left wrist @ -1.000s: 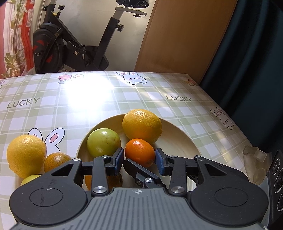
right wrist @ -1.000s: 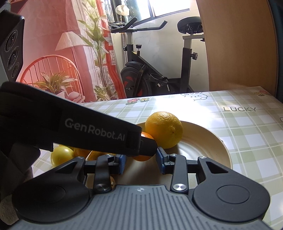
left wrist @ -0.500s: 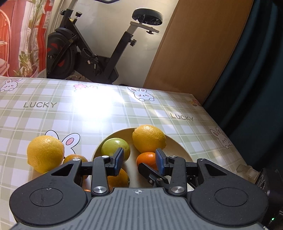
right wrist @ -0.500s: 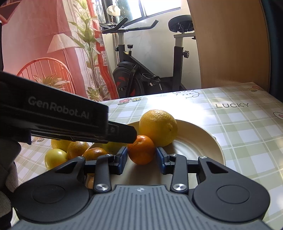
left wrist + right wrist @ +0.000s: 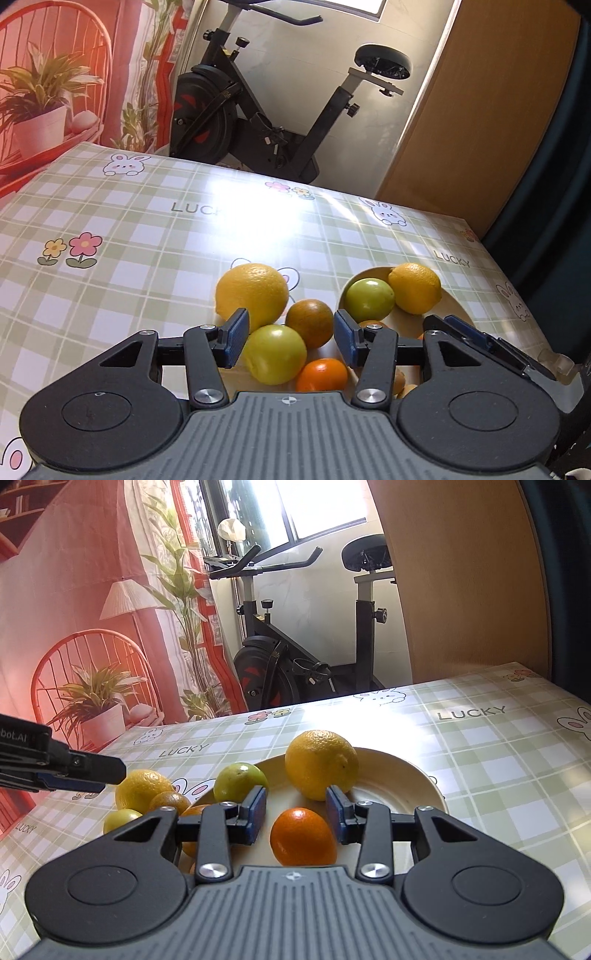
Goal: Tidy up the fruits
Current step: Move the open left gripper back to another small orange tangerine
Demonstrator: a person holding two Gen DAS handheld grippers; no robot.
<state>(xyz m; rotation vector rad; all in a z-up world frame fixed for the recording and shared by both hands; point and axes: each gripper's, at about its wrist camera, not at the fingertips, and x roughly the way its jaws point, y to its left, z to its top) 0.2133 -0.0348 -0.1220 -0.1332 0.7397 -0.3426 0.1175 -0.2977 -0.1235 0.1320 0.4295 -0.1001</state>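
The counter (image 5: 110, 236), covered in a green plaid cloth printed with rabbits, flowers and the word LUCKY, carries all the fruit. Behind its far edge stands a black exercise bike (image 5: 295, 657). On the counter sits a cream plate (image 5: 402, 779); in the right wrist view it holds a big yellow citrus (image 5: 320, 763) toward the back, a green fruit (image 5: 236, 781) at its left rim and a small orange (image 5: 301, 836) at the near side. The right gripper (image 5: 295, 814) has its fingers spread apart, grasping nothing, with the small orange lying just below the gap between them. Left of the plate, on the cloth, a loose cluster lies close together: a large yellow citrus (image 5: 252, 291), a dark greenish orange (image 5: 309, 323) just beside it, a yellow-green fruit (image 5: 275, 352) in front and a bright little orange (image 5: 322, 374) nearest the camera. The left gripper (image 5: 290, 336) hangs over this cluster with its fingers released wide, the yellow-green fruit showing between them; whether a finger touches it cannot be told
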